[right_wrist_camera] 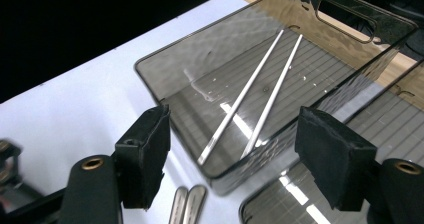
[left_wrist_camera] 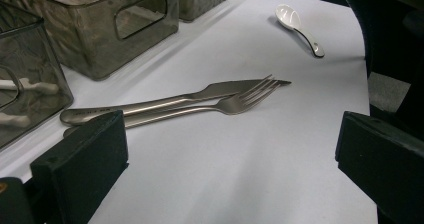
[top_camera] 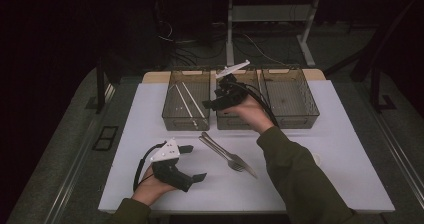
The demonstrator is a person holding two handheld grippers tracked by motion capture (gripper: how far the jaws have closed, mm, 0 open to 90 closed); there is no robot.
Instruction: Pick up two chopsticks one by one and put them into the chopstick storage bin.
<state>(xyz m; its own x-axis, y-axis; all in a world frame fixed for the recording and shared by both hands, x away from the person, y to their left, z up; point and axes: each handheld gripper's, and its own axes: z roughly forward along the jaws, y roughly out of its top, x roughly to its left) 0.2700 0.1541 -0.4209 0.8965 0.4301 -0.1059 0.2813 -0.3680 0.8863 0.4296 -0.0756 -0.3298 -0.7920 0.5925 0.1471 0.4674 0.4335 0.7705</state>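
Evidently the fork (top_camera: 234, 160) and knife (top_camera: 220, 148) lie diagonally just right of the empty, spread left gripper (top_camera: 192, 162); the right gripper (top_camera: 216, 101), spread too, hovers well beyond.

Open desk in front, bins walling the back

Three bins (top_camera: 186, 106) stand side by side along the far edge — no gap between; knife (left_wrist_camera: 165, 101) and fork (left_wrist_camera: 210, 106) lie mid-desk (top_camera: 150, 114); bare sheet left and right of them — spoon (left_wrist_camera: 299, 26) near the right edge.

Dim room, black beyond the white bench (top_camera: 150, 114), which alone catches overhead light. Glare streaks the leftmost clear bin (right_wrist_camera: 210, 74) floor; beside it the chopsticks (right_wrist_camera: 250, 104) glint. The nearest black pads (left_wrist_camera: 85, 159) are soft-focused.
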